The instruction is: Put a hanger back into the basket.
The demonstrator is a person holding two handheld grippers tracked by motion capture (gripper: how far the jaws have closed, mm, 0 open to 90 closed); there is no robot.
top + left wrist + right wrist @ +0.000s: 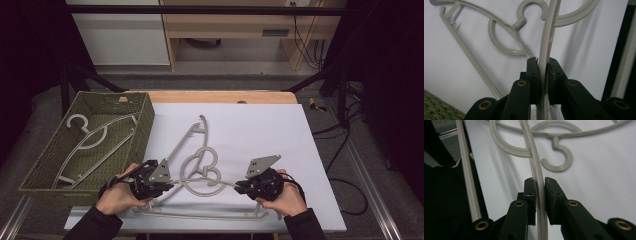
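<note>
While the white mat (280,130) covers the table, the woven basket (145,120) stands at its left edge (one hanger (95,137) inside). The near hanger (200,192) lies on the mat's front part. The left gripper (167,186) clamps its left shoulder; the right gripper (239,187) clamps its right shoulder.

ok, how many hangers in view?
3, maybe more hidden where they overlap. One lies in the green woven basket: basket hanger. One lies diagonally on the white mat: diagonal hanger. One is gripped at both shoulders by the left tool and right tool: held hanger.
</note>
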